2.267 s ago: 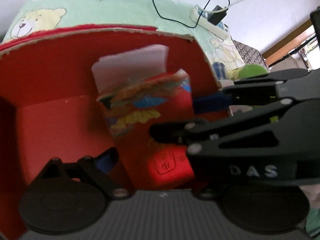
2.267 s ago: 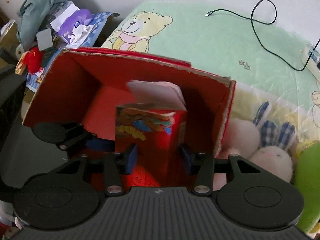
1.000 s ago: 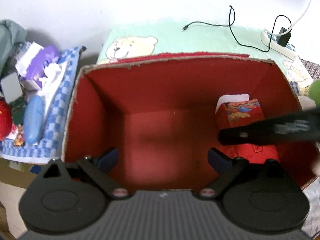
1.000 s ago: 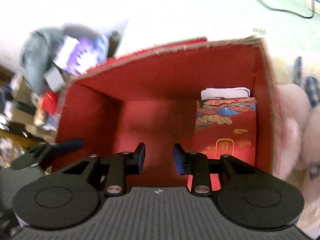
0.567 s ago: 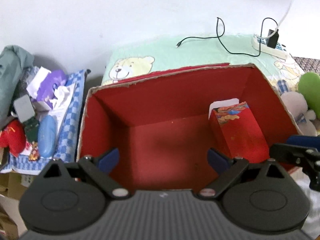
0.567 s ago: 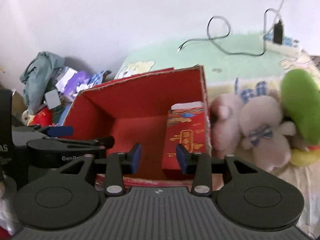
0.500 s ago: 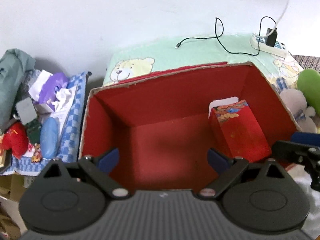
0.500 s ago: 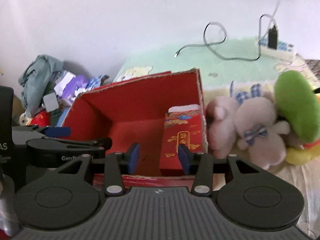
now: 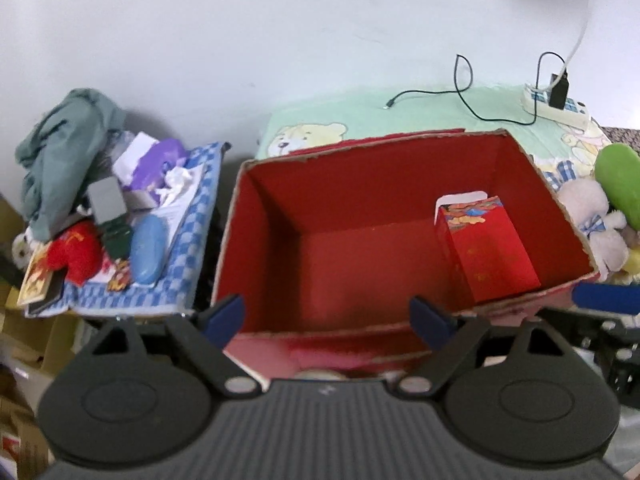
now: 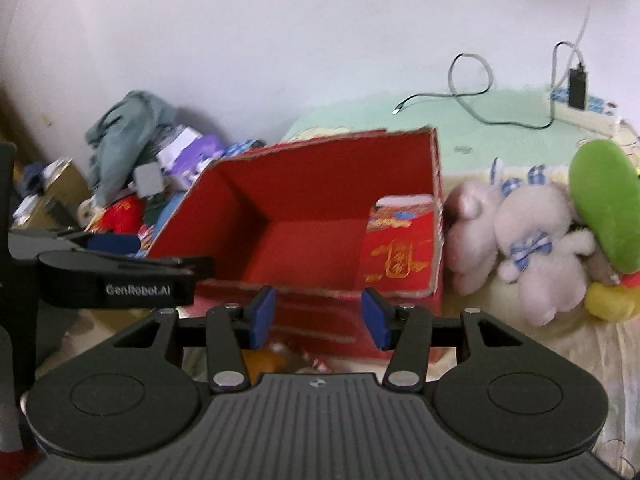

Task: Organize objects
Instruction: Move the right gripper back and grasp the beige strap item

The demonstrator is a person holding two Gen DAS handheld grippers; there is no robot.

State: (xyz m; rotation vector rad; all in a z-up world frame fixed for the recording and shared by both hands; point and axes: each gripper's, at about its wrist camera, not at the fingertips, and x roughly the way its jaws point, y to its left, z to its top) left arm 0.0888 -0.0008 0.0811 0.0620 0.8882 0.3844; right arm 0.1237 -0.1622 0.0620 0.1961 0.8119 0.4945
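Left claw (image 9: pixel 326 320): released, jaws wide, nothing between them, held above the near wall of the red box (image 9: pixel 256 216). Right claw (image 10: pixel 318 318): released, jaws apart, nothing held, just before the box's near edge. Red packet (image 9: pixel 486 252) stands upright inside the box, against its right wall, white flap at the back. Box rests on the bed (image 9: pixel 432 116). Plush toys (image 10: pixel 536 236) lie just right of the box.

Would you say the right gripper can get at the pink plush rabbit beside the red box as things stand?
Probably yes. The right gripper is open and empty, and the pink plush rabbit lies uncovered outside the red box, off to that gripper's right, with nothing between them.
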